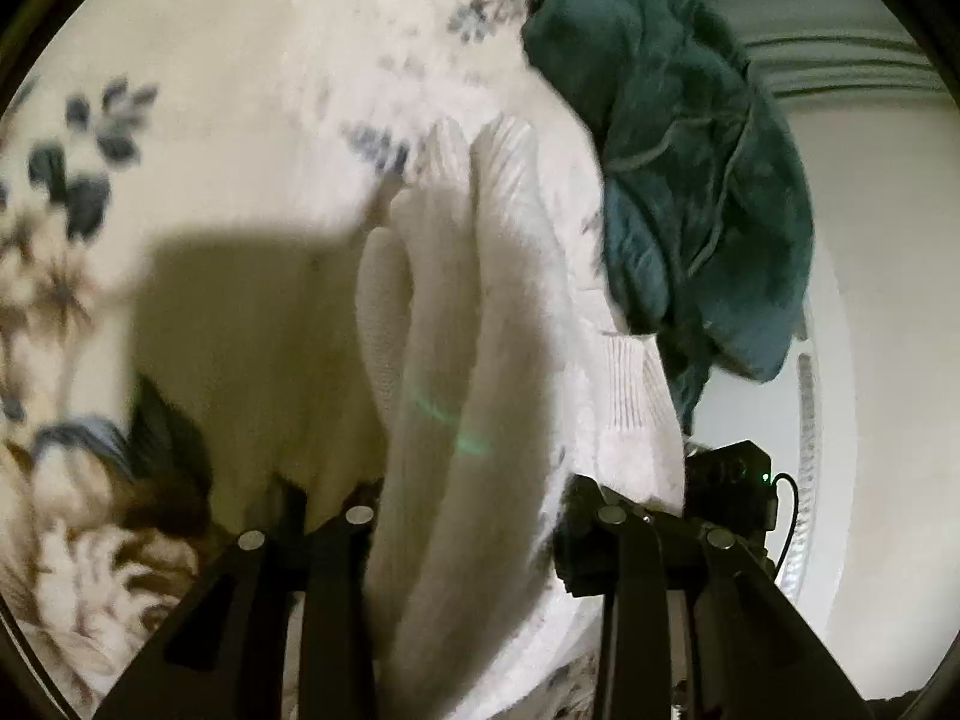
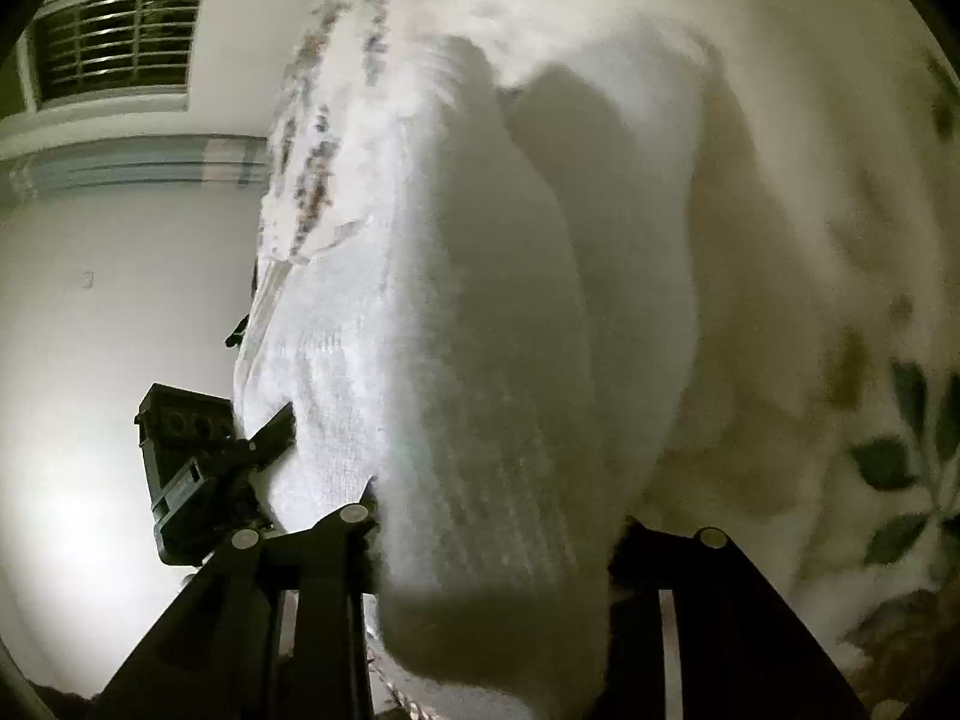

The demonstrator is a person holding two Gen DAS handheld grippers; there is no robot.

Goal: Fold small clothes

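Bedspread [image 1: 228, 138]: floral, landmark.
Teal garment [image 1: 690, 180]: heaped on bedspread, beyond sock.
White sock [image 1: 456, 312]: doubled, held up over bedspread.
Left tongs [image 1: 480, 516]: clamped on sock.
Right tongs [image 2: 492, 522]: clamped on sock.
Technique: keep edges aligned, tension even w/ both tongs, lower flat.

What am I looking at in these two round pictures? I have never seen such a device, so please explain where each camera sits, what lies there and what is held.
A person holds a two-finger gripper in each hand, each carrying a wide-angle camera that looks along its fingers, which explains the round pictures. The black bars at the bottom are the gripper parts. The left camera shows the left gripper with a white knitted garment between its fingers; the right camera shows the right gripper on the same garment. Both seem to grip it, but the cloth hides the fingertips. Beneath lies a floral cover. A dark teal cloth waits in a heap beyond.
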